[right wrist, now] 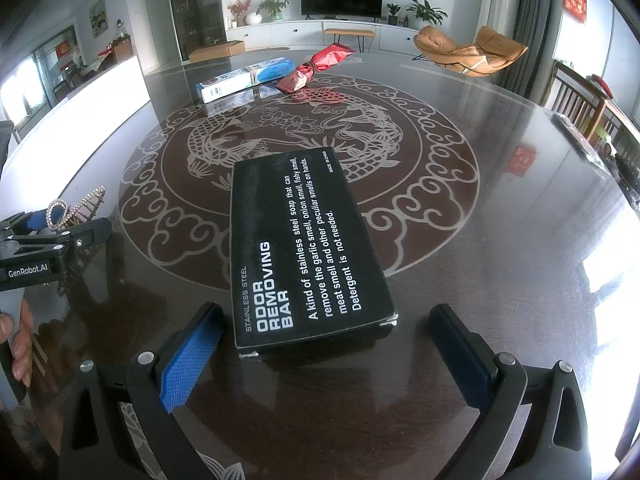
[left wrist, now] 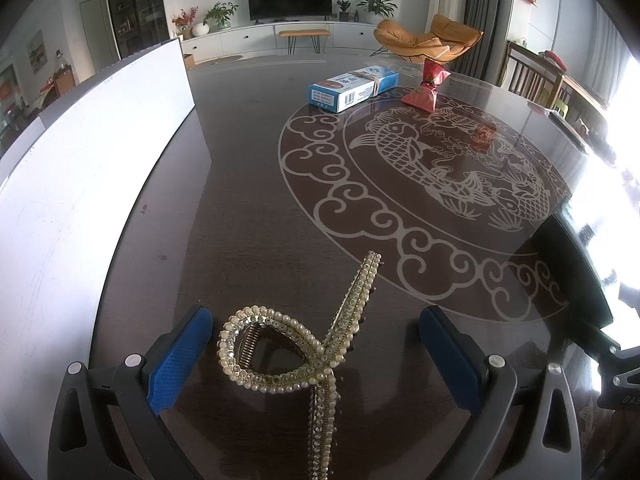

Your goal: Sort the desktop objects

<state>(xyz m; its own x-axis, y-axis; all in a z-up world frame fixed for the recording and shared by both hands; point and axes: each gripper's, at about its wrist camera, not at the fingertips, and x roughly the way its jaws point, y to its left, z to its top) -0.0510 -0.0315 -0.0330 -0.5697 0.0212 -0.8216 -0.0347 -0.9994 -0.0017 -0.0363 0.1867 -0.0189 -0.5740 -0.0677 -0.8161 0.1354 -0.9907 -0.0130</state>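
Observation:
A pearl-and-gold hair claw clip [left wrist: 304, 344] lies on the dark table between the wide-apart blue pads of my left gripper [left wrist: 316, 356]; neither pad touches it. A black box [right wrist: 300, 248] printed "ODOR REMOVING BAR" lies flat in front of my right gripper [right wrist: 326, 360], whose fingers stand open on either side of its near end without contact. A blue-and-white box [left wrist: 354, 87] bound with a band and a red wrapped packet [left wrist: 428, 90] sit at the far side of the table. The right wrist view also shows the hair clip [right wrist: 74, 206] at the left, beside the left gripper.
A tall white board [left wrist: 80, 184] stands along the table's left edge. The table top [left wrist: 248, 208] is dark, with a fish and cloud pattern in the middle. The black box [left wrist: 576, 268] edge shows at right. A hand [right wrist: 20, 344] holds the left gripper's handle. Wooden chairs [right wrist: 580, 100] stand beyond the right edge.

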